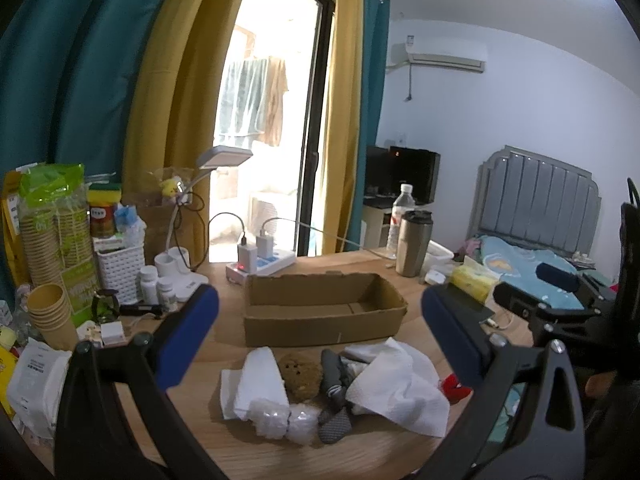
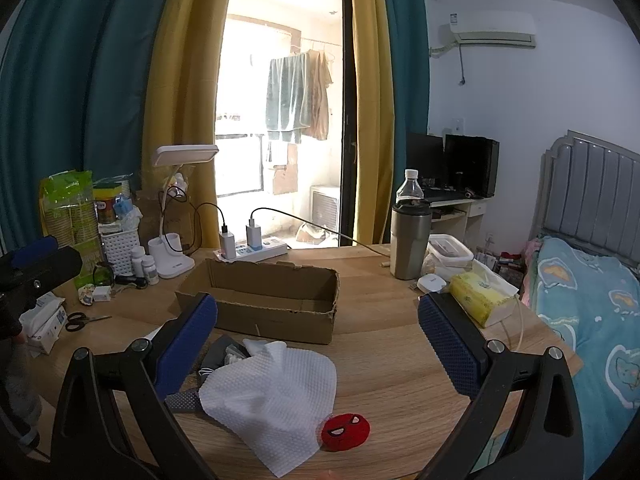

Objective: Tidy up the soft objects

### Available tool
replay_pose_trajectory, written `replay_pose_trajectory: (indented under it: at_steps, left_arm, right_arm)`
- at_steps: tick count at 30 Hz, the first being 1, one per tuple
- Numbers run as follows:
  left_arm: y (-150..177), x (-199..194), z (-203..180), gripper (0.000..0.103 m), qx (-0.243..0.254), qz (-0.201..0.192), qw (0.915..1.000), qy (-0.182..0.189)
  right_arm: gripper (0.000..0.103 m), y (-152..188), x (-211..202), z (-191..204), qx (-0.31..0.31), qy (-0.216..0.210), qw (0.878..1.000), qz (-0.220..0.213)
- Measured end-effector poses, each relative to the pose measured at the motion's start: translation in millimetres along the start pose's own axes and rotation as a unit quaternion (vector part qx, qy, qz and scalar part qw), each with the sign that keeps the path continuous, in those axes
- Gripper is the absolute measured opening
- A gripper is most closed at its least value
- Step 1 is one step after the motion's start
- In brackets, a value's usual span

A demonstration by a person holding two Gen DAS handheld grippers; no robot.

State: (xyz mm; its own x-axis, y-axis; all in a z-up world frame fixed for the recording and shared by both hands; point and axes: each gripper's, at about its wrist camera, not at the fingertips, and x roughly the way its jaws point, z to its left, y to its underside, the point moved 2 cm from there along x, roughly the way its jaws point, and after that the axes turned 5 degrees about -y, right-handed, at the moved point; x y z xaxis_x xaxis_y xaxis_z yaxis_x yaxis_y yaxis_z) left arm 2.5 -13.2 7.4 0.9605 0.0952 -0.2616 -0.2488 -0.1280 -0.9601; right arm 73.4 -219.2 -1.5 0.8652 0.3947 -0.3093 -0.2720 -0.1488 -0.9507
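Observation:
An open cardboard box (image 1: 324, 306) (image 2: 264, 300) sits mid-table with nothing visible inside. In front of it lies a heap of soft things: a folded white cloth (image 1: 256, 384), a brown sponge (image 1: 300, 376), grey socks (image 1: 336, 376), bubble wrap (image 1: 280, 420), a large white tissue (image 1: 400, 388) (image 2: 272, 396) and a red round spider-face plush (image 2: 346, 431) (image 1: 454, 386). My left gripper (image 1: 320, 344) hovers open above the heap, fingers wide apart. My right gripper (image 2: 318, 348) is open too, above the tissue and the plush. Neither holds anything.
Left of the box stand a desk lamp (image 2: 176, 208), pill bottles (image 1: 158, 286), a white basket (image 1: 120, 270), paper cups (image 1: 50, 314) and scissors (image 2: 80, 321). A power strip (image 2: 256, 250) lies behind it. A steel tumbler (image 2: 410, 240), water bottle and yellow tissue pack (image 2: 480, 298) stand right, beside a bed.

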Motion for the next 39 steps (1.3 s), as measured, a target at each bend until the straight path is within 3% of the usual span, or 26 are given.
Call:
replay_pose_trajectory:
  at_steps: [34, 39]
  left_arm:
    - [-0.1, 3.0, 6.3, 0.102, 0.000, 0.003, 1.0000, -0.006]
    - [7.3, 9.0, 9.5, 0.102, 0.000, 0.011, 0.9998, -0.016]
  right_arm:
    - [0.103, 1.4, 2.8, 10.7, 0.003, -0.006, 1.000, 0.003]
    - [0.103, 11.1, 19.1, 12.7, 0.007, -0.015, 1.000, 0.026]
